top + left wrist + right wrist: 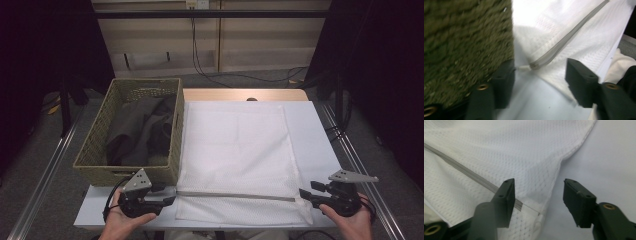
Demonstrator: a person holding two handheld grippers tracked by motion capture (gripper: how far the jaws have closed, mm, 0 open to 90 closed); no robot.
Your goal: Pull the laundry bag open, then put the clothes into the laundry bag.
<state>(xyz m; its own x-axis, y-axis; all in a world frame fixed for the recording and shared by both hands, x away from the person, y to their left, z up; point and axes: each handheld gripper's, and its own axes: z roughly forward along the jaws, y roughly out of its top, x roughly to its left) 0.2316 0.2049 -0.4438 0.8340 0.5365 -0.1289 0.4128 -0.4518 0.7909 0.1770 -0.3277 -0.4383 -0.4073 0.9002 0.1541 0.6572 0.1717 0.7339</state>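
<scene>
The white mesh laundry bag [235,155] lies flat on the table beside the green woven basket [97,145]. Both grippers are getting ready at its grey zipper [235,195]. The left gripper [540,75] is wide open by what may be the zipper pull. The right gripper [537,200], open too, holds nothing. Next, pinch carefully.

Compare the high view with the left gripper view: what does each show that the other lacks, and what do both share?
High view alone: the dark clothes heaped inside the woven basket, the whole white mesh bag spread flat, the right gripper at the bag's right near corner, and both hands.

Left gripper view alone: the zipper's end close up, lying between the left gripper and its open jaws, untouched.

Shared: the basket wall, the mesh bag, its grey zipper, the white table and the left gripper.
</scene>
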